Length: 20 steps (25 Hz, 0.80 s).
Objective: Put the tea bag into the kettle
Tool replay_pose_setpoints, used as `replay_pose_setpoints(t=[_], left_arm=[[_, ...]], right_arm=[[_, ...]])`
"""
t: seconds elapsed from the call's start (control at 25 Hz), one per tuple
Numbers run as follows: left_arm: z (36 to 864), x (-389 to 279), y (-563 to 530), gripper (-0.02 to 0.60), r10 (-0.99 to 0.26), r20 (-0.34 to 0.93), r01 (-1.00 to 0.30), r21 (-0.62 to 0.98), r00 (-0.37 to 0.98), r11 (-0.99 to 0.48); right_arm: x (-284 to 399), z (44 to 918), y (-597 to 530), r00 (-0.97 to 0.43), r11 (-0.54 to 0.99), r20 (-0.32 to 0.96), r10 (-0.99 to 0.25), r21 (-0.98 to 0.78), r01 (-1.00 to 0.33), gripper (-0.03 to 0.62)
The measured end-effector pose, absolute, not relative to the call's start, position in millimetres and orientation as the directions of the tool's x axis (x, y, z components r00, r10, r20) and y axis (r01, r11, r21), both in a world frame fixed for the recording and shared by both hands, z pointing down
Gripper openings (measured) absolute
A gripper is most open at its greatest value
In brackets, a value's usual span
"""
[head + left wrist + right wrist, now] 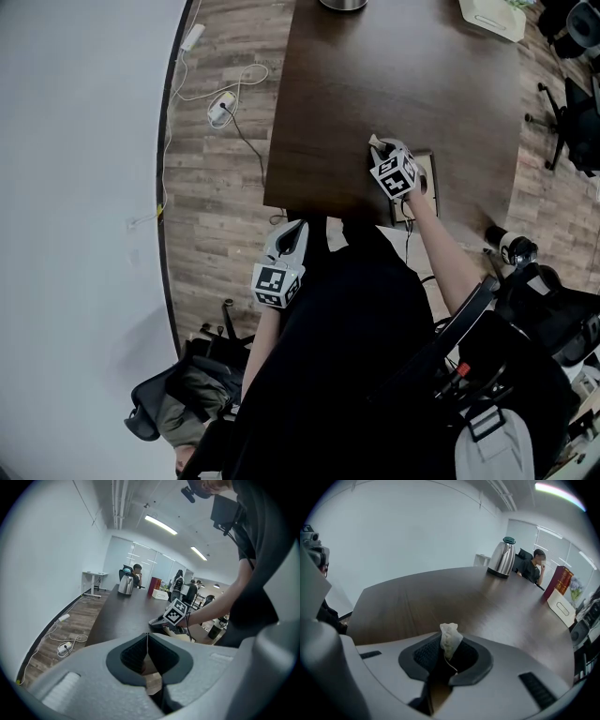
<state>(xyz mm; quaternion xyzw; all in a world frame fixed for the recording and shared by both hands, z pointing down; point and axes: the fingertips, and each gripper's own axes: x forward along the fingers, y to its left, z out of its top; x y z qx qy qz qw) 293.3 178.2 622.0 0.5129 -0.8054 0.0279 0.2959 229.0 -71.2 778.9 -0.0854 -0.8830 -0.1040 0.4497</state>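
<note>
Head view: dark table (394, 75), wood floor (211, 187) to its left with white cables (225, 98). Right gripper (382, 150) is over the near part of the table, angled down, with a pale scrap at its tips; too small to tell more here. Left gripper (293, 232) hangs off the table's near edge, beside the person's dark torso (356, 356). Kettle (342, 4) sits at the far end of the table, cut by the frame top, well apart from both grippers. White box (492, 17) at the far right corner.

Left gripper view: jaws pressed together, nothing between them. Past them the table runs to the kettle (125, 584) at the far end. The right gripper's marker cube (174, 612) and the person's forearm (220, 604) are low over the table to the right. People sit in the background.

Right gripper view: jaws nearly together, pinching the tea bag (450, 638); its crumpled white top sticks up above the pads and its thin string trails down between them. Tea bag is off the table surface. Kettle stands upright at the far end, lid on, well away. A red box (561, 581) and a seated person are beyond it.
</note>
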Motion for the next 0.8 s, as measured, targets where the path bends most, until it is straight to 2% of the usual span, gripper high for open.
replay_pose_setpoints(t=[0.44,0.8], left_arm=[[622,296,181,0.006,-0.815,0.498,-0.843,0.263,-0.298,0.469],[622,298,175,0.006,-0.823,0.496,-0.855,0.261,-0.279,0.447]], right_arm=[[233,764,-68,-0.607,0.967,0.790,0.092,0.074,0.242,0.060],[228,731,-54,-0.676,0.977,0.723,0.142,0.007,0.212,0.058]])
